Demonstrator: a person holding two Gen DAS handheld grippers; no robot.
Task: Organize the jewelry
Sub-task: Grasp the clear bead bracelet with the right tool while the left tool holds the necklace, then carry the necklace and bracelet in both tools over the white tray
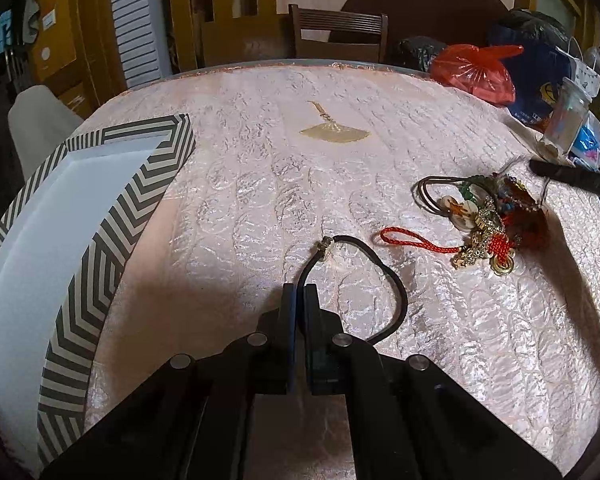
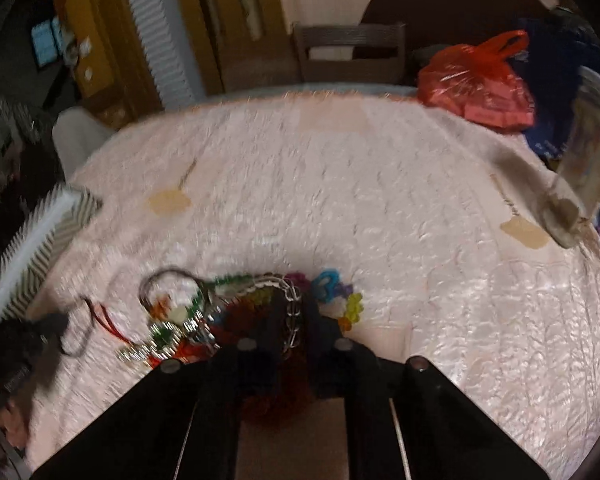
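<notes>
Fingers of the left gripper (image 1: 300, 294) are pinched together on a black cord loop (image 1: 374, 264) in the left wrist view; the cord runs up and away from the tips to a small metal bead, then curves back to the right over the pink tablecloth (image 1: 260, 184). A striped box (image 1: 112, 216) with a white lining lies to the left, and the jewelry pile (image 1: 488, 224) sits well to the right.

From the right wrist, blurred, the right gripper (image 2: 294, 308) stands over that pile (image 2: 204, 312), jaws closed on a silver chain (image 2: 294, 320) that runs lengthwise between the fingers. The box (image 2: 44, 232) lies far left, so the left hand looks nearer to it.
</notes>
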